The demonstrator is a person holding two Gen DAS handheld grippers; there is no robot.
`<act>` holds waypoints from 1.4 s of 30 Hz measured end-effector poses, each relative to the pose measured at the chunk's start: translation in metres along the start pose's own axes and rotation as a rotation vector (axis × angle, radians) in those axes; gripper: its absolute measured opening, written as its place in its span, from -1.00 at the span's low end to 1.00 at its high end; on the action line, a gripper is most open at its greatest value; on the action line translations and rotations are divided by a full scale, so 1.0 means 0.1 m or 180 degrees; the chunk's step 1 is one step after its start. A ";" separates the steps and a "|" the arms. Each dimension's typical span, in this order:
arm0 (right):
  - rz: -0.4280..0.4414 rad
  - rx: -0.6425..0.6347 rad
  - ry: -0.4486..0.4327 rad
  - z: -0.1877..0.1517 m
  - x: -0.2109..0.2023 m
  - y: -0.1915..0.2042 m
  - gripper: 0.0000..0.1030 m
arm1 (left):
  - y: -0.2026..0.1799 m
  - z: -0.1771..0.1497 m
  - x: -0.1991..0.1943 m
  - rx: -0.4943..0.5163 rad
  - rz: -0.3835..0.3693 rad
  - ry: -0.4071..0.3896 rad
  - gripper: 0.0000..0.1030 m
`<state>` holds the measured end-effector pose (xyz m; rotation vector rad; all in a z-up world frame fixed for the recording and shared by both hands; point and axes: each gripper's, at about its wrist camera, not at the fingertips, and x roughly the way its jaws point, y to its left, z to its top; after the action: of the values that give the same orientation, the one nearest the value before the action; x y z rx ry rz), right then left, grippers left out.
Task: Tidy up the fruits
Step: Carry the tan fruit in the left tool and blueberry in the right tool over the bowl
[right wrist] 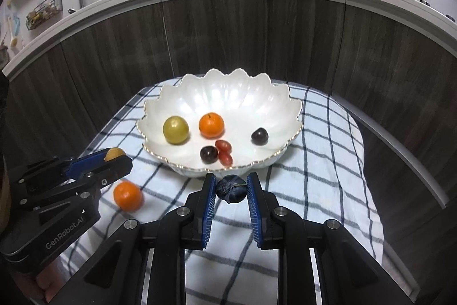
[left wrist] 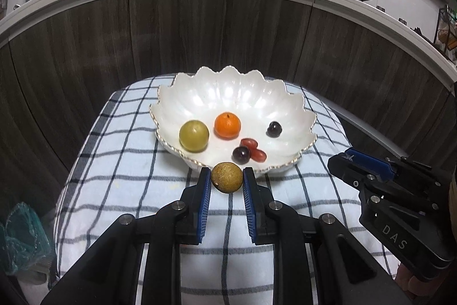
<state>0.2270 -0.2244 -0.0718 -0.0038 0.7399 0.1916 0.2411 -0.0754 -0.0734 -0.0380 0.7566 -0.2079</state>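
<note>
Clamped in left hand-held gripper [left wrist: 227,178]: one brown speckled fruit [left wrist: 227,177]; clamped in right hand-held gripper [right wrist: 230,188]: one dark plum [right wrist: 231,188]. At 12 o'clock, scalloped white bowl [right wrist: 228,93] on checked cloth [right wrist: 328,162] holding one green fruit [right wrist: 175,130], one orange [right wrist: 211,125], two dark grapes [right wrist: 259,136], two red grapes [right wrist: 224,152]. At 9 o'clock outside, one loose orange [right wrist: 127,195].

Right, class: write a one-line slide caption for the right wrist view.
Right gripper holds a dark plum before the white bowl; left gripper holds a brown fruit.
</note>
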 end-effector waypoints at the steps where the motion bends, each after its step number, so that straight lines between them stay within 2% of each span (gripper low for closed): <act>1: -0.0001 0.0004 -0.0009 0.02 0.00 0.00 -0.54 | 0.01 0.03 0.00 -0.0003 0.0002 -0.0010 -0.56; 14: -0.0070 0.0163 -0.0082 0.39 0.09 -0.05 -0.54 | 0.14 0.48 0.20 -0.0001 0.0000 -0.0017 -0.56; 33: -0.0125 0.0258 0.0031 0.96 0.70 -0.23 -0.54 | 0.33 1.07 0.81 0.0013 0.0071 0.0089 -0.56; 42: -0.0235 0.0323 0.0090 1.17 1.03 -0.33 -0.54 | 0.46 1.27 1.16 -0.0003 0.0113 0.0140 -0.56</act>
<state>0.3857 -0.2303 -0.0562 0.0628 0.7758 0.0835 0.4180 -0.0589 -0.0643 -0.0210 0.8006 -0.1750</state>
